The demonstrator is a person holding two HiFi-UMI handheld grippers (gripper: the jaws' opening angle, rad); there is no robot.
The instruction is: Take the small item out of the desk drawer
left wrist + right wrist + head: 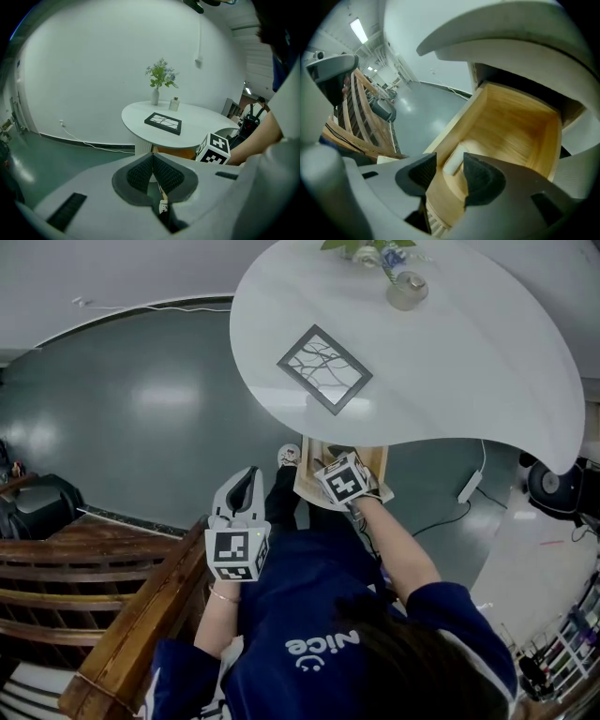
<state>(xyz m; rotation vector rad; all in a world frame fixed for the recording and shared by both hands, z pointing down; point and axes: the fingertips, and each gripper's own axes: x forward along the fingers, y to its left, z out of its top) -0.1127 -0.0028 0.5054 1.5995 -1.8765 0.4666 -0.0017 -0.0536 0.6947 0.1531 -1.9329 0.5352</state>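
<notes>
Right gripper (450, 161) is tipped steeply down into the open wooden drawer (520, 126), and its jaws are spread apart. In the right gripper view the small white item (456, 153) shows up right in the gap between the 2 pads. It's lying on the drawer bottom close to the side wall, and the pads aren't pressing on it. So it's lined up, not grabbed. From the head view my right forearm reaches forward out of the blue sleeve, and the marker cube sits right over the drawer, which sticks out from under the table edge.

Left gripper (153, 164) is doing nothing. Its jaws are pressed together with nothing in them, and I'm holding it back by my left side, angled down a bit and aimed toward the table. You can see my right arm and its cube off to the right in the left gripper view.

The table (450, 352) is a white round one. On top are 1 dark picture frame (324, 368) lying flat, a vase of flowers (370, 251) at the far edge and a small jar (409, 289) just beside it. The floor (141, 399) is glossy grey-green, with a white power strip (469, 486) and its cord on it beyond the drawer. A wooden slatted bench (122, 587) is right at my left, and the wall behind the table is plain white.
</notes>
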